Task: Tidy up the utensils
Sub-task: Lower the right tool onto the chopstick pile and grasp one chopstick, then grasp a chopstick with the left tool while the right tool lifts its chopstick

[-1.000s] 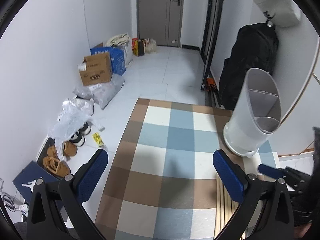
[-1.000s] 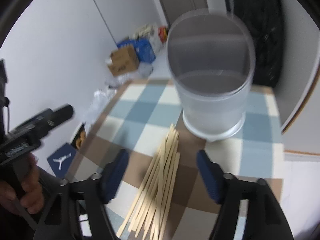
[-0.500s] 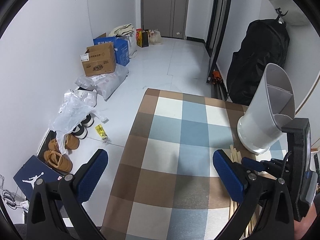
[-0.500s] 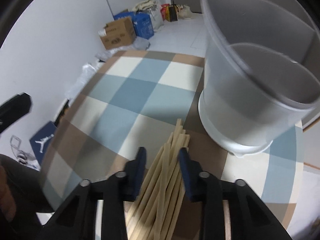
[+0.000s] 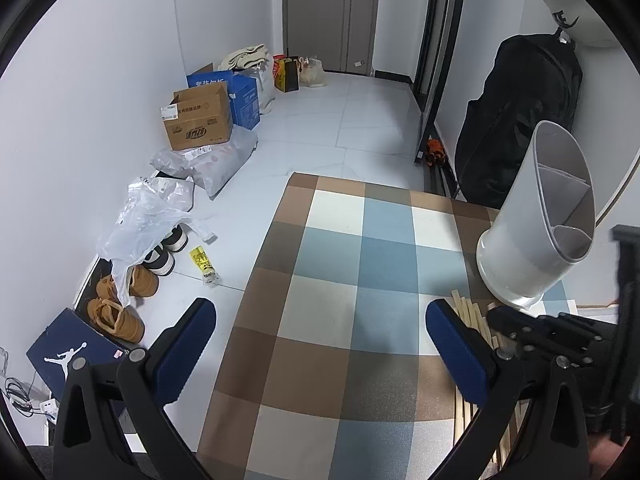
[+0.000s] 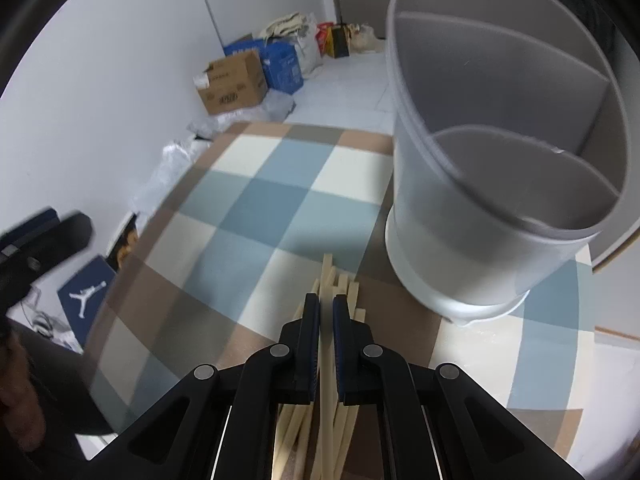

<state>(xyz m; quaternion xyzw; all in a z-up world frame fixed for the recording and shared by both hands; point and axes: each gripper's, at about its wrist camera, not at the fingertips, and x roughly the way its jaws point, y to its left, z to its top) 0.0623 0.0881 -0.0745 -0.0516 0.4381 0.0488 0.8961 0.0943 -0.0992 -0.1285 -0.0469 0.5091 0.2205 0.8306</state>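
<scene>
A pile of pale wooden chopsticks (image 6: 346, 286) lies on the checked tablecloth (image 6: 260, 208), just in front of a white divided utensil holder (image 6: 480, 168) whose compartments are empty. My right gripper (image 6: 326, 310) is down on the pile with its jaws closing, and the pads squeeze one chopstick that runs between them. In the left wrist view the holder (image 5: 532, 232) stands at the right, with the chopsticks (image 5: 468, 312) and the right gripper (image 5: 496, 316) below it. My left gripper (image 5: 320, 312) hangs open over the cloth, holding nothing.
The table's left edge drops to a white tiled floor. Down there lie a cardboard box (image 5: 200, 120), plastic bags (image 5: 152, 216), shoes (image 5: 120, 312) and a dark shoebox (image 5: 68, 352). A black backpack (image 5: 516, 120) hangs behind the holder.
The right gripper came down onto the chopstick pile and its jaws went from wide apart to closed on one chopstick. The left gripper stayed open over the cloth.
</scene>
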